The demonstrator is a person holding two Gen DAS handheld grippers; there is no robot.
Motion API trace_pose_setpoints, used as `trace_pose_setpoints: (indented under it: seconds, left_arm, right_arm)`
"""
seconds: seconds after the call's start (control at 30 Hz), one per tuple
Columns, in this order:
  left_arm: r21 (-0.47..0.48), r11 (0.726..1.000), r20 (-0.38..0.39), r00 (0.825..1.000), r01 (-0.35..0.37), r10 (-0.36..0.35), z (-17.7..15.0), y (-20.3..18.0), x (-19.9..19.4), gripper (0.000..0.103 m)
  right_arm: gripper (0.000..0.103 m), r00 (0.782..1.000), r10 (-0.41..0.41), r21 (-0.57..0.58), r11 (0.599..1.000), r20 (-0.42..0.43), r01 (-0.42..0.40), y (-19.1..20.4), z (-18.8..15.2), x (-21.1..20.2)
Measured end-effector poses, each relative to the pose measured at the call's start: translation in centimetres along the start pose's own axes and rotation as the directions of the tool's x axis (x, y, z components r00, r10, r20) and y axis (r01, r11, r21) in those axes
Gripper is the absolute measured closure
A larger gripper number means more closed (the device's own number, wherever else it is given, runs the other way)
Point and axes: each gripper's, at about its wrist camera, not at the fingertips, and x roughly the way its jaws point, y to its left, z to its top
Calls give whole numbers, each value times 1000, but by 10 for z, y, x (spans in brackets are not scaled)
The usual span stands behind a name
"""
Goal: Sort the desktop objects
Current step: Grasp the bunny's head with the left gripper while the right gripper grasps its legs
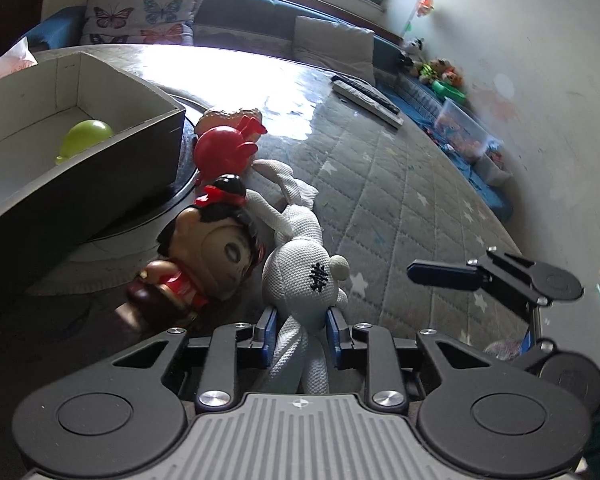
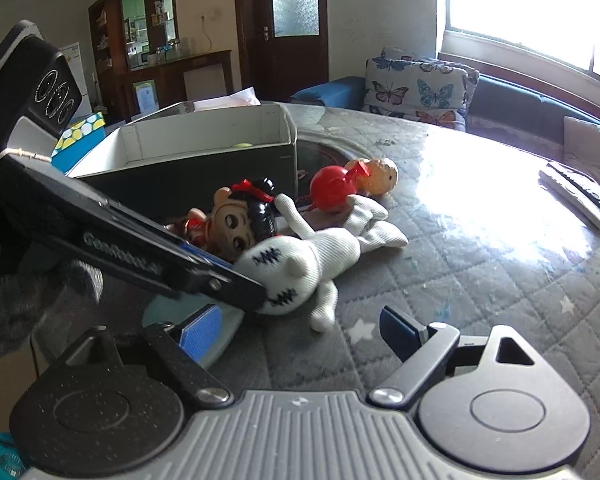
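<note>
Two hand-held grippers work over a quilted, star-printed table cover (image 1: 400, 184) strewn with toys. The left gripper (image 1: 302, 334) has its blue-padded fingers (image 1: 269, 330) pinched on the limbs of a white knitted rag doll (image 1: 300, 268), whose round head with a black stitched mark lies just ahead of the fingertips; in the right wrist view the same doll (image 2: 300, 256) sprawls on the cover with the left gripper's dark finger laid across its head. The right gripper (image 2: 300, 332) hovers just beside it, its fingers spread wide and holding nothing. A big-headed figurine with black hair and a red bow (image 1: 212, 248) lies touching the doll's left side, and beyond it a red ball-shaped toy (image 1: 220, 150) rests against an orange-tan toy (image 1: 228, 114). An open grey cardboard box (image 1: 112, 152) stands to the left of the toys, a yellow-green balloon-like toy (image 1: 85, 138) inside it. A remote control (image 1: 366, 96) lies well apart, near the far edge.
</note>
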Motion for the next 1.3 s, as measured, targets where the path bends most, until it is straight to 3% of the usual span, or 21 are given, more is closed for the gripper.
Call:
trace_pose_setpoints:
  seconds: [0.17,0.33,0.6,0.9,1.1,1.3]
  left_arm:
    - [108,994,-22,1000,15,-12,-12,-4,-12,75]
    - [209,977,-33,999,33,-27,-28,-13,-19,75]
    - [292,956,-14,1000,16,-12,-38,-22,-19,73]
    - [251,968,-7,1000,-3,4,-36,-20,-19,70]
    - [210,978,-1,1000,9,-9,-35,-18,-21,70]
    - [227,974,2,1000,16,-16,-38,-20,-23,74]
  right_arm:
    - [20,1000,4,24,1000,13,-4,-3,-1,-7]
    - [30,999,35,97,995,31,-38,-12,7,-4]
    - [37,998,64,148,987,19,-66,-12,22,20]
    - [47,991,134,265,956,-1,-128,-24,16,40]
    - [58,991,131,283,951,-6,-124,-28,13,41]
    - [57,992,128,289,950,-10,-119,-29,12,38]
